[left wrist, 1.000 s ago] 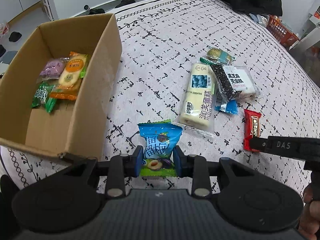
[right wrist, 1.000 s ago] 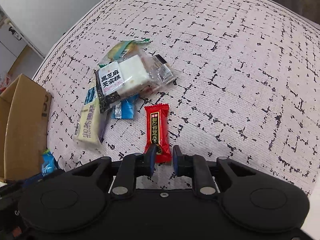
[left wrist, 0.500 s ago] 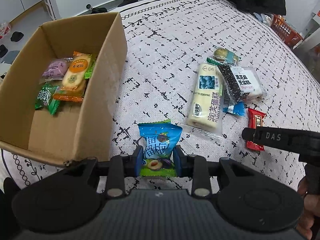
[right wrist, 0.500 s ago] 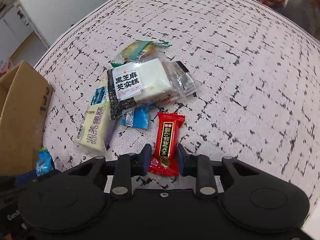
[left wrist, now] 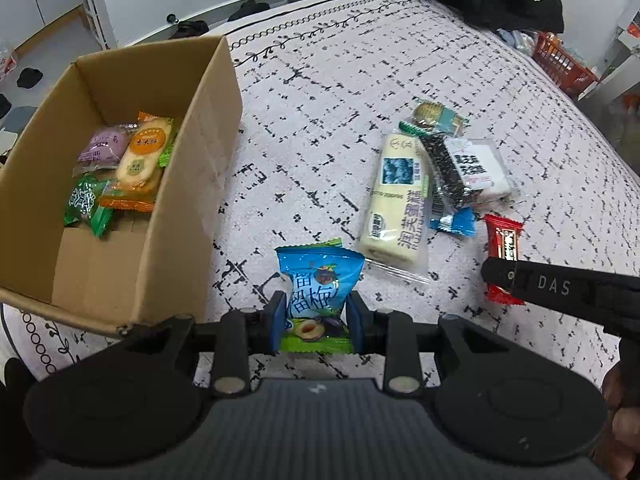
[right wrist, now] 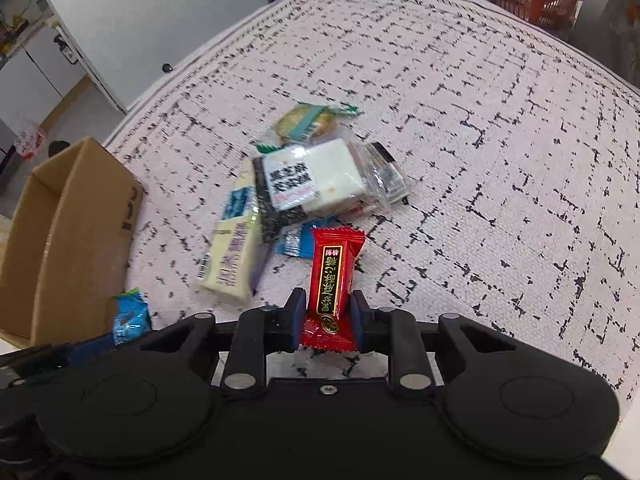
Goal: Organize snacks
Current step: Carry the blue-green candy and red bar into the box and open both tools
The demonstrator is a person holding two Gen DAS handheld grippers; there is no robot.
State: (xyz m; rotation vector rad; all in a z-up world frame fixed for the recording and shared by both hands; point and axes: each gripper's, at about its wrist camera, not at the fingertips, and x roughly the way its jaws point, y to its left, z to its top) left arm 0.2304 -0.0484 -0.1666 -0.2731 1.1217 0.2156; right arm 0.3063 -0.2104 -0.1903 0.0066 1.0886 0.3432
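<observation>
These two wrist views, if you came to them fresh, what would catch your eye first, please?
Each gripper is shut on a snack: the left gripper pinches a blue plum packet, the right gripper a red candy bar. Left of them stands an open cardboard box with several snacks inside, and a loose snack pile lies mid-bed.
</observation>
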